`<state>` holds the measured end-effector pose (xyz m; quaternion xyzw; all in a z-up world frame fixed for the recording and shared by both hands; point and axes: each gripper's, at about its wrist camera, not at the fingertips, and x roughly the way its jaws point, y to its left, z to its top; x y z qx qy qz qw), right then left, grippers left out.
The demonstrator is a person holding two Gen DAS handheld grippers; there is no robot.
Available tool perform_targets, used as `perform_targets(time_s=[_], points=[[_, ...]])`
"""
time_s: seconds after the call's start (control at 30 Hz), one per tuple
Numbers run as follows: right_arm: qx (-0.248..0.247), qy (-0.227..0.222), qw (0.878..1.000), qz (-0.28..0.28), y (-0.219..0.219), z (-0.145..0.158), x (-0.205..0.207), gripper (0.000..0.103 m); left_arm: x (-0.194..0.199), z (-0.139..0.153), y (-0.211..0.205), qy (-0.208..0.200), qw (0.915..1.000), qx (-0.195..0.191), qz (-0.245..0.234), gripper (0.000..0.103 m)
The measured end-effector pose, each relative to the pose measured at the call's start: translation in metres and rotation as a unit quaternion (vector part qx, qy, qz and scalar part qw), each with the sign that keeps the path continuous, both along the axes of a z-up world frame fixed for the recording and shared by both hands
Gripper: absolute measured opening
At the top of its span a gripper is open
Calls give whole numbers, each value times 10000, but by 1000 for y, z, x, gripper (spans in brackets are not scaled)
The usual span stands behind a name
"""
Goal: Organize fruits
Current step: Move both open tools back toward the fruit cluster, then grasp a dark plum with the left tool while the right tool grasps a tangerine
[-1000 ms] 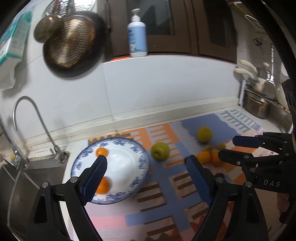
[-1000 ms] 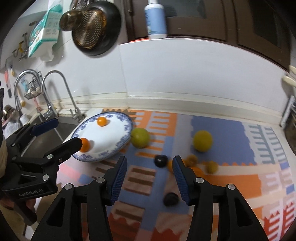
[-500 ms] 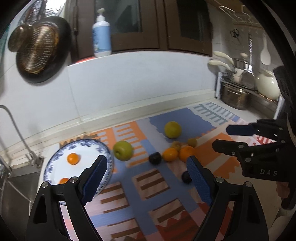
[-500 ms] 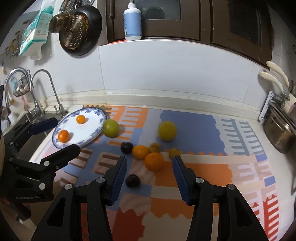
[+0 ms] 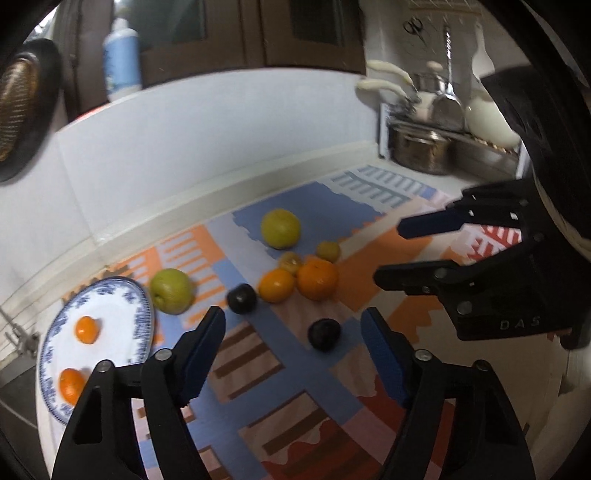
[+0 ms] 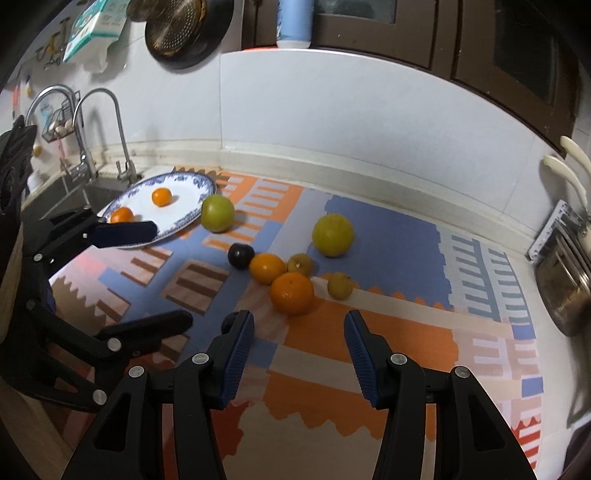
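Note:
A blue-rimmed white plate [image 5: 122, 291] [image 6: 192, 184] holds two small oranges [image 5: 86, 329] [image 6: 161, 196] at the left of the patterned mat. A green apple [image 5: 171, 291] [image 6: 217, 213] lies beside its rim. A yellow fruit [image 5: 280, 228] [image 6: 332, 235], two oranges [image 5: 317, 278] [image 6: 291, 292], two small yellow fruits and two dark plums [image 5: 324, 334] [image 6: 241, 256] lie mid-mat. My left gripper [image 5: 293, 343] is open and empty above the near plum. My right gripper [image 6: 298, 350] is open and empty just short of the big orange.
A sink with taps [image 6: 107, 107] lies left of the plate. A steel pot [image 5: 421, 149] and utensil rack stand at the right end of the counter. A pan [image 6: 181, 29] hangs on the wall, and a white bottle [image 5: 122, 59] stands on the ledge.
Both grippers have swung right, away from the plate toward the loose fruit in the middle. The right gripper has come lower and nearer the big orange. Both stayed open.

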<state>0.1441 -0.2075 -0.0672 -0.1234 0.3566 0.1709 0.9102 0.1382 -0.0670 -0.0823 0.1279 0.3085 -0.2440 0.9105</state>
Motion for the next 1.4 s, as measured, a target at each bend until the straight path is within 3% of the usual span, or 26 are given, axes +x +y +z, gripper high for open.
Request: perform_targets(time_s=[0.33, 0.77, 0.83, 1.4], points=[[-150, 278, 9991, 286, -2, -25, 22, 52, 24, -29, -14, 631, 9974, 35, -336, 48], [-79, 449, 9978, 475, -3, -40, 40, 52, 38, -46, -17, 1108, 9926, -34, -496, 36], [-55, 457, 9977, 506, -2, -41, 42, 52, 39, -46, -17, 1135, 9922, -56, -518, 27], [199, 514, 9973, 495, 11, -47, 62, 52, 52, -31, 14, 989, 9937, -198, 497, 27]])
